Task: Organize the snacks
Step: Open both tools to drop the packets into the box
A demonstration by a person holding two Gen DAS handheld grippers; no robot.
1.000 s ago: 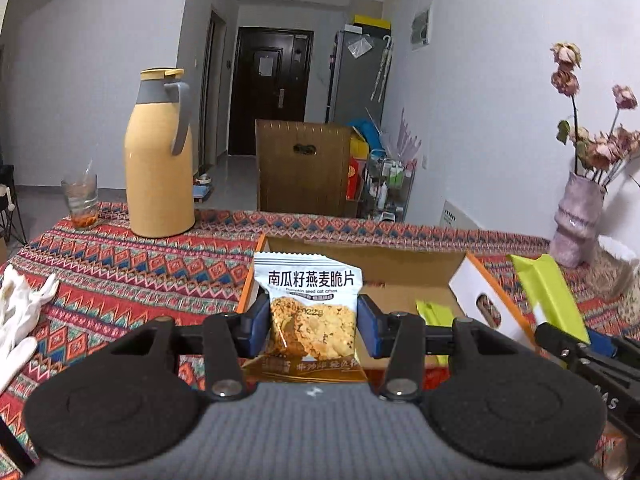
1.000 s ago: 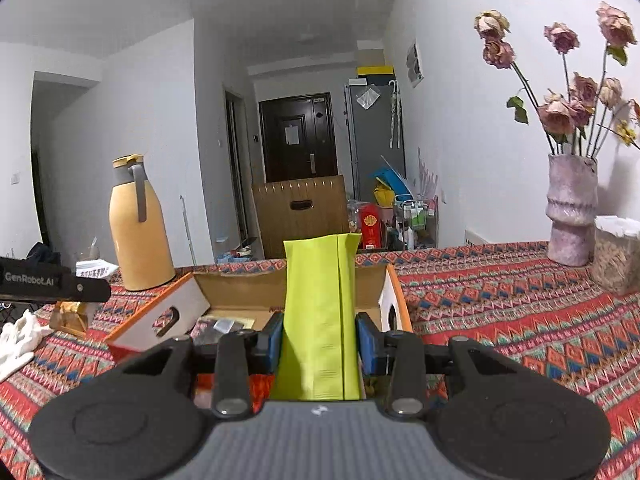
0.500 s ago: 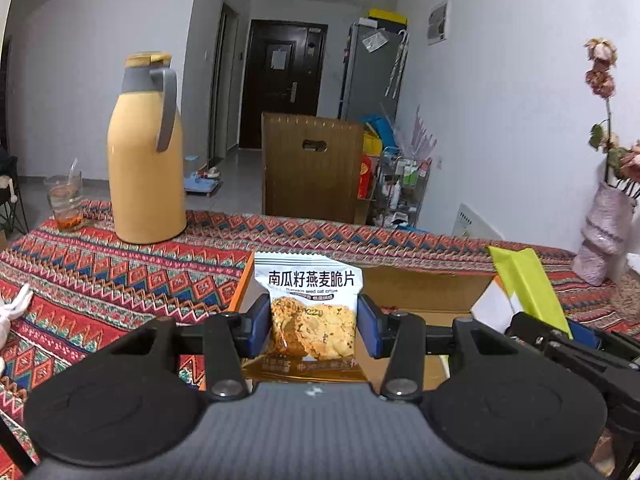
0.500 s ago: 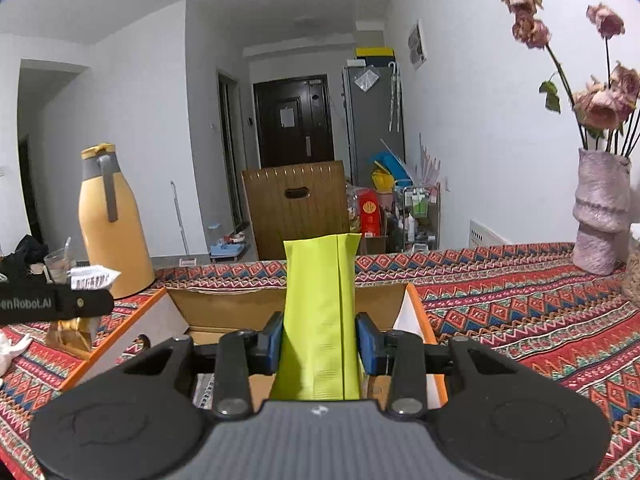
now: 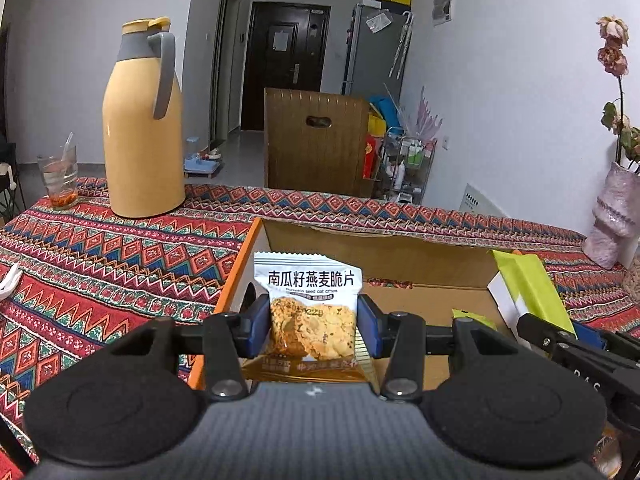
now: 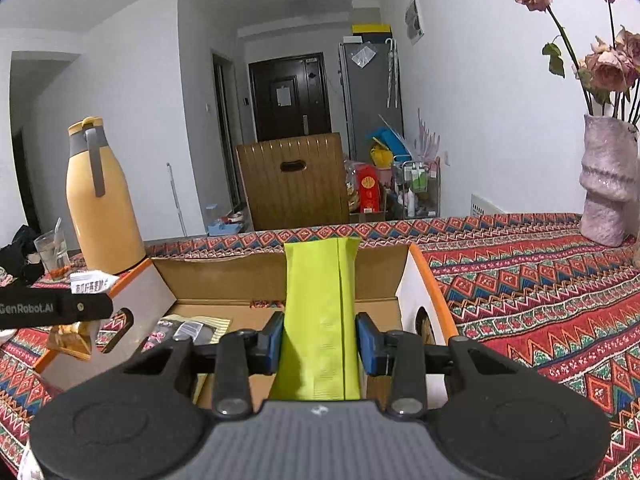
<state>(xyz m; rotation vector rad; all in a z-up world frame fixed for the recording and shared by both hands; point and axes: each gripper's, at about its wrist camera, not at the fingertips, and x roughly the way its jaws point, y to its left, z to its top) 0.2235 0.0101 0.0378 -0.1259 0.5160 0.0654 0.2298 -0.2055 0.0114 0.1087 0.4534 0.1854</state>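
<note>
Left wrist view: both grippers have advanced over the open cardboard box on the worktop; the left gripper, fingers just easing apart, cradles the oat-crisp packet, while the right gripper clamps the green packet, so drop-off looks imminent

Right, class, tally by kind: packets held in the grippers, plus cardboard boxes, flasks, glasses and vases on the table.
packets: 2
cardboard box: 1
flask: 1
glass: 1
vase: 1
Total: 6
</note>
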